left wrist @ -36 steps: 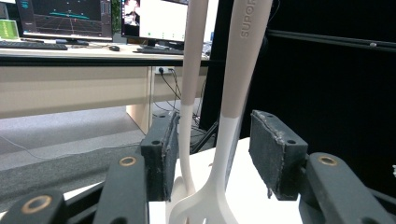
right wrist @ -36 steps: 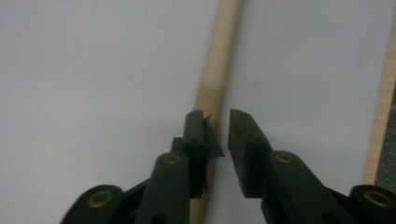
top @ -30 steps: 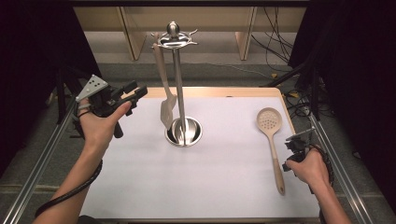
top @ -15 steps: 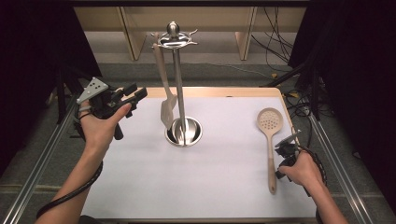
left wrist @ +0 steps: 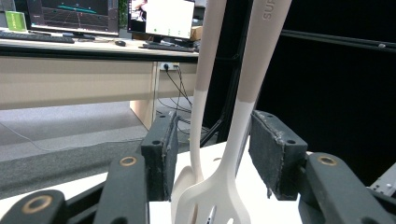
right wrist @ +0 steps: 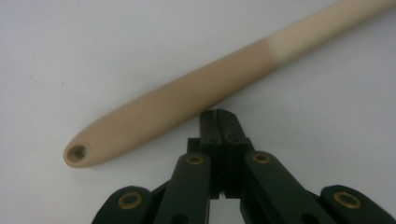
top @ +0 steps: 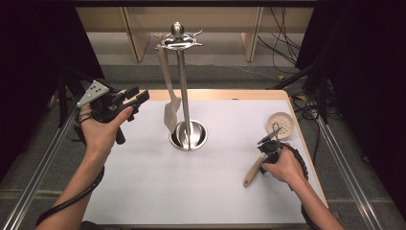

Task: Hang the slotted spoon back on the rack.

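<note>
Right gripper (right wrist: 219, 116): I have its jaws pressed together on nothing, tips seemingly touching the skimmer handle (right wrist: 187, 100).
Skimmer (top: 279, 125): lies on the table (top: 143, 191), right side.
Left gripper (left wrist: 212, 154): jaws apart, utensils hanging beyond them.

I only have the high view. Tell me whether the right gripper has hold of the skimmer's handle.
Observer: No. In the right gripper view, the right gripper is shut, its jaws pressed together. The tips sit right beside the skimmer's handle, not around it.
Operator: Check the handle's end.
Observer: It has a hanging hole through it.
Operator: Now report on the left gripper.
Observer: The left gripper is open. A slotted turner and a second utensil hang framed between its jaws, and neither touches a pad.
</note>
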Tool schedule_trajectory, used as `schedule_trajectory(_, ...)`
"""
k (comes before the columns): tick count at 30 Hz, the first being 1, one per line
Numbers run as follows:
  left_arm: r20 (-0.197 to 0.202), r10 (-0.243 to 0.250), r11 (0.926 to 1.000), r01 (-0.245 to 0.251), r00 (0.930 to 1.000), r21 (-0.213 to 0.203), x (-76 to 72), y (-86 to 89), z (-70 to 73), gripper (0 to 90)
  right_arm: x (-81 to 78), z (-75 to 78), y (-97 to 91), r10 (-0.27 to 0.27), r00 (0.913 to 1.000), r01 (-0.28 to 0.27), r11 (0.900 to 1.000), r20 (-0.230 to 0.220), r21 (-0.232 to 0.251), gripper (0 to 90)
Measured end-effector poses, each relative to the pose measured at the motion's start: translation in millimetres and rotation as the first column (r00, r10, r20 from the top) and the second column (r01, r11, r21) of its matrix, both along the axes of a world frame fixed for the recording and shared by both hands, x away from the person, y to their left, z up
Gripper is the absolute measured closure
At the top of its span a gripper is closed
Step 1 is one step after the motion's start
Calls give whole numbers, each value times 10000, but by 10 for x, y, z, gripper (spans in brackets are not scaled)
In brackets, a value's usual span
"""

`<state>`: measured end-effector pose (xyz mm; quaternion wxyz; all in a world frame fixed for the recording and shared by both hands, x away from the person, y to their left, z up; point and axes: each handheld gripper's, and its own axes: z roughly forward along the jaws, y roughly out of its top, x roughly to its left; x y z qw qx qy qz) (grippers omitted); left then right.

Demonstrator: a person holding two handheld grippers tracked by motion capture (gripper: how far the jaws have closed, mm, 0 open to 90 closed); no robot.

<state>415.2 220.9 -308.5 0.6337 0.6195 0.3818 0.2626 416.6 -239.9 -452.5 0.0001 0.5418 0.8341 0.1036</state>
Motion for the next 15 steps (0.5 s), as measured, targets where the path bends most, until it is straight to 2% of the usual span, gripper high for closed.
schedule_trajectory(1,8,-1,10000,1,10000,-1,0,0,2,510,34,-21,22,392,9987,-386,9991,315,-198,900)
schedule_trajectory(3,37,3,10000,-3,10000,5,0,3,8,510,87,-18,153,463,9980,-455,9988,427,-198,900)
schedule_trajectory(5,36,5,10000,-4,10000,-4,0,4,8,510,107,-19,191,542,9973,-534,9984,497,-167,900)
schedule_trajectory(8,24,3,10000,-3,10000,-21,3,8,2,510,182,-12,347,723,9949,-715,9973,700,-135,900)
schedule_trajectory(12,-13,37,10000,-37,10000,-32,0,16,-4,510,224,-6,416,1137,9906,-1125,9934,756,-209,887)
schedule_trajectory(13,-24,42,10000,-42,10000,-74,0,23,-5,510,232,22,429,1557,9847,-1540,9877,785,-269,852)
schedule_trajectory(14,-24,42,10000,-42,10000,-74,0,23,-5,510,232,22,429,1557,9847,-1540,9877,785,-269,852)
schedule_trajectory(15,-10,47,10000,-47,10000,-82,1,30,-2,510,241,61,407,2619,9591,-2585,9650,1075,-446,789)
